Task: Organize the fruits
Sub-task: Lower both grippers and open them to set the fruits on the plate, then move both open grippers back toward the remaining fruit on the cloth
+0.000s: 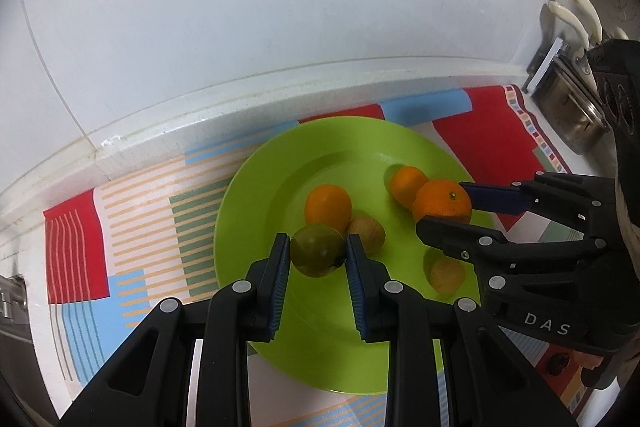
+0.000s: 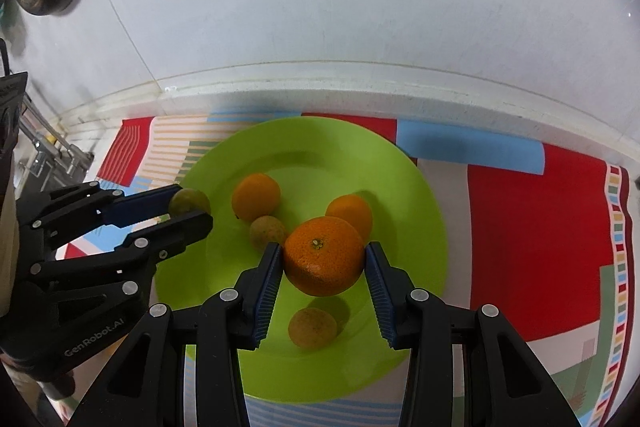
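Note:
A lime green plate [image 1: 260,187] [image 2: 420,219] lies on a patterned mat. My left gripper [image 1: 318,251] [image 2: 188,209] is shut on a small green fruit [image 1: 317,249] [image 2: 191,201] over the plate's left part. My right gripper [image 2: 324,259] [image 1: 444,205] is shut on a large orange [image 2: 324,259] [image 1: 442,205] held above the plate. On the plate lie two smaller oranges [image 1: 328,207] [image 1: 406,183] [image 2: 256,195] [image 2: 350,213] and two small yellow-brown fruits [image 1: 366,233] [image 1: 448,275] [image 2: 266,231] [image 2: 312,327].
The red, blue and striped mat [image 1: 76,247] [image 2: 532,247] covers the counter under the plate. A white tiled wall [image 1: 240,7] rises just behind. A metal utensil holder with cream handles [image 1: 568,107] stands at the far right; a metal rack [image 2: 44,147] is at the left.

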Demonstrator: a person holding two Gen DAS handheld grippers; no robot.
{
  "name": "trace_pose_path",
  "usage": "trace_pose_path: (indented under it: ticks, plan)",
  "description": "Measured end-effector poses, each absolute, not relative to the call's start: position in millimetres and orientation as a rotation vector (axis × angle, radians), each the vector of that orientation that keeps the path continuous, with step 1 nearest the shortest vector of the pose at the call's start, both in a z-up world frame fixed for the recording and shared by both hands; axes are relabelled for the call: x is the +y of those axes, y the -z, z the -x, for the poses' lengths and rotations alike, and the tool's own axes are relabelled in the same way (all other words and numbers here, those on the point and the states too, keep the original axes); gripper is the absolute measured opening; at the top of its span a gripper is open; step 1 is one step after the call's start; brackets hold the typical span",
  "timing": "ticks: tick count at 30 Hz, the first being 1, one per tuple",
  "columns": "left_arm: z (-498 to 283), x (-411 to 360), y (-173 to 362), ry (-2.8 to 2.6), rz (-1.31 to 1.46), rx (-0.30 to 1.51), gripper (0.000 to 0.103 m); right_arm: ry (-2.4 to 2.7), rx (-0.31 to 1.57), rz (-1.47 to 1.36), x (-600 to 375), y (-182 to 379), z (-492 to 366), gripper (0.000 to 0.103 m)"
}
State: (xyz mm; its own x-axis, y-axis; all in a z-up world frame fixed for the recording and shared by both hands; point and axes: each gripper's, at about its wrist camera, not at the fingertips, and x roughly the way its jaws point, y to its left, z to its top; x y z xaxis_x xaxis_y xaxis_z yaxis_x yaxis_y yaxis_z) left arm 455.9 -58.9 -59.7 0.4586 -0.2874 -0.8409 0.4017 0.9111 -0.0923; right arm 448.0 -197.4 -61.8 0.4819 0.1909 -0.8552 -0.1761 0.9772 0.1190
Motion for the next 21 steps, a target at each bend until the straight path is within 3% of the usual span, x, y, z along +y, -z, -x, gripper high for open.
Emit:
trace_pose_path:
  ticks: [6,9,11,21]
  plan:
    - [-457.4,-59.0,62.3,0.425,-0.119,1.016,0.029,-0.229,1.062,-0.023,-197.6,67.7,-449.1,0.043]
    - [-456.5,-57.9,60.2,0.425,-0.116,1.009,0.035,-0.229,1.064,-0.033,-198.7,68.4,-448.8,0.044]
    - [-454.9,-57.4,57.4,0.425,-0.118,1.002,0.036,-0.224,1.052,-0.037,-199.2,65.4,-447.6,0.049]
    - [-424.6,-45.4,16.3,0.405,-0.093,0.914,0.036,-0.202,0.97,-0.051,-203.0,35.3,-424.3,0.051]
